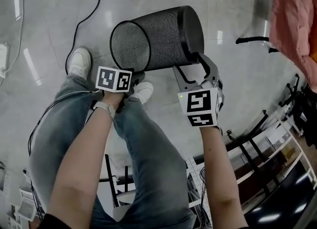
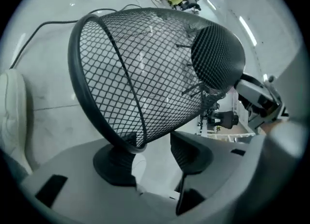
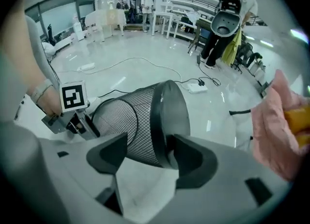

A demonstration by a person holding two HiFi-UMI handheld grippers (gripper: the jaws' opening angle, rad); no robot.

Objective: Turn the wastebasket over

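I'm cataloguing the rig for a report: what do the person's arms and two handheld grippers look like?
The left gripper and right gripper have light grey bodies with dark jaw pads. Each carries a white cube printed with black square markers; the right cube shows a small green light. Forearms are bare, no sleeves; a pale band circles the left wrist.

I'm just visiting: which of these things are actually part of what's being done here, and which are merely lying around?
In the job:
mesh wastebasket, tipped on its side
left gripper at its rim
right gripper at its base

Lying about:
black cable on the floor
white power strip
pink cloth
metal racks
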